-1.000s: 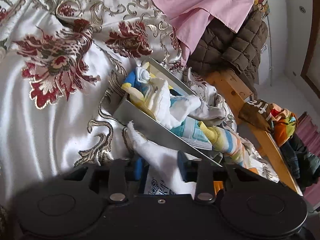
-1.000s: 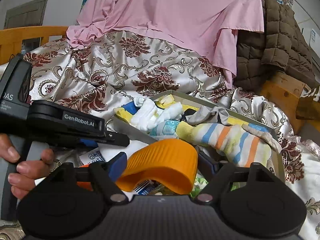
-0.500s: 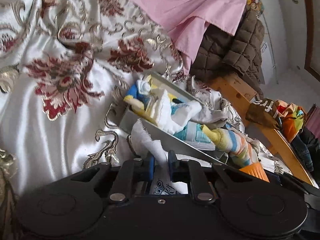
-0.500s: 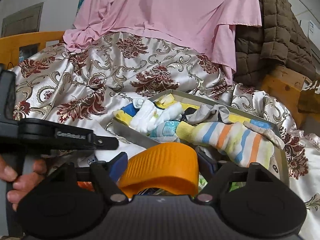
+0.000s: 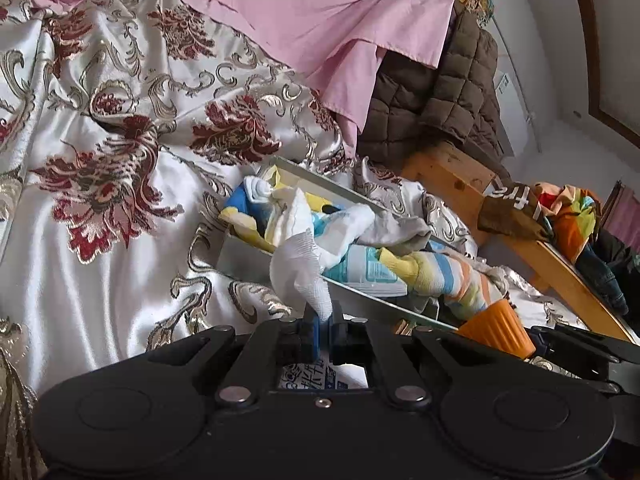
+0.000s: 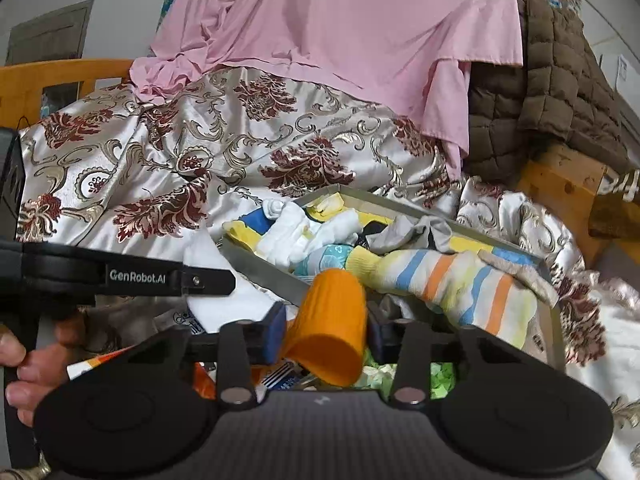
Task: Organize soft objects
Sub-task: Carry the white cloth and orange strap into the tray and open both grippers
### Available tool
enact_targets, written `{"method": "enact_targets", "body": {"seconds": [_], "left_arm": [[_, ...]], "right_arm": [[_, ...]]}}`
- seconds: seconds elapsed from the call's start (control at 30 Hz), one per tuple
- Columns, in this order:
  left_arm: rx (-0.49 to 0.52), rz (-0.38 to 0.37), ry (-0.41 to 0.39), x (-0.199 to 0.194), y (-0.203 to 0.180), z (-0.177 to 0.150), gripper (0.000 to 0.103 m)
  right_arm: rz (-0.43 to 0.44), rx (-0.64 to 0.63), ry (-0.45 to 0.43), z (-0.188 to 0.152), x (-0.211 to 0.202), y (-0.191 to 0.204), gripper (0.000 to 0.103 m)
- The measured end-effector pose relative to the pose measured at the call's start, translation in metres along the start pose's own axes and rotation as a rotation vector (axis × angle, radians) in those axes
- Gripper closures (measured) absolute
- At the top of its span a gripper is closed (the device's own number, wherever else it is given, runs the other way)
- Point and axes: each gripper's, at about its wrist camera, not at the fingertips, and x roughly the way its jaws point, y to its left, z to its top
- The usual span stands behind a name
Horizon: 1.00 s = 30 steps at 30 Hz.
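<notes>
My left gripper is shut on a white sock and holds it up in front of the near wall of a grey box full of socks. My right gripper is shut on an orange ribbed sock, just before the same grey box. A striped sock with yellow, blue and orange bands lies across the box; it also shows in the left wrist view. The white sock and the left gripper's arm show at the left of the right wrist view.
The box sits on a white satin bedspread with red and gold flowers. A pink sheet and a brown quilted blanket lie behind. A wooden bed frame runs along the right. Packets and papers lie under the grippers.
My left gripper has shut on the white sock and lifted it up. My right gripper has kept its hold on the orange sock, which now stands more upright.
</notes>
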Motion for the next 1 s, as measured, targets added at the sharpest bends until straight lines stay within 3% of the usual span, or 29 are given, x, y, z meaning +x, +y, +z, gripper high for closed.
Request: {"method": "enact_targets", "body": {"seconds": [0.3,0.53,0.77,1.0], "left_arm": [[0.088,0.081,-0.112,-0.009,-0.03,0.017,0.1],[0.155,0.109,-0.138,0.003,-0.049,0.064,0.1],[0.148,0.14,-0.108,0.053,-0.055,0.093,0.1],[0.226,0.157,-0.052,0.096,-0.07,0.097,0.099]], "right_arm": [[0.074,-0.107,-0.039,0.024,-0.006,-0.021,0.078],[0.13,-0.098,-0.096,0.062,0.022,-0.06,0.08],[0.149,0.097,-0.066,0.091,0.081,-0.105,0.079],[0.124,0.189,0.028,0.081,0.118,-0.142,0.079]]}}
